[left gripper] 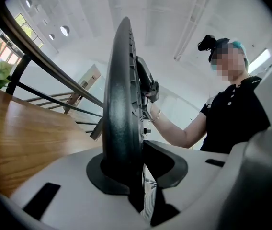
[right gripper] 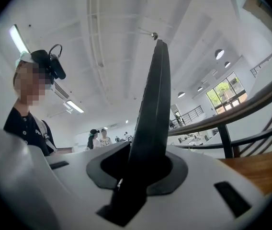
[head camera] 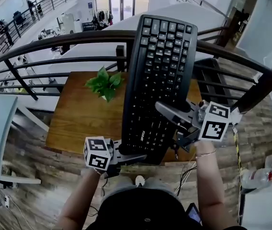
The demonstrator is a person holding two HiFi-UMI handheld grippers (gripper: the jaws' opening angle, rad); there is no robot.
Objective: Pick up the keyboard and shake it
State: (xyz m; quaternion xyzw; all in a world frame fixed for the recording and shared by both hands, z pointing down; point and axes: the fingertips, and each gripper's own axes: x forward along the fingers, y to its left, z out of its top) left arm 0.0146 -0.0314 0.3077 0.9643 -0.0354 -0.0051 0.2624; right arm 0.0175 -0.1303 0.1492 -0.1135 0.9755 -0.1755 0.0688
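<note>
Black rectangular plastic keyboard [head camera: 160, 80] held in the air above brown wooden table [head camera: 76, 116], far end overlapping dark metal railing [head camera: 54, 44]. Left gripper [head camera: 126, 153] pinches its near edge, right gripper [head camera: 174, 116] pinches its right edge. Both forearms reach forward, right one higher.
</note>
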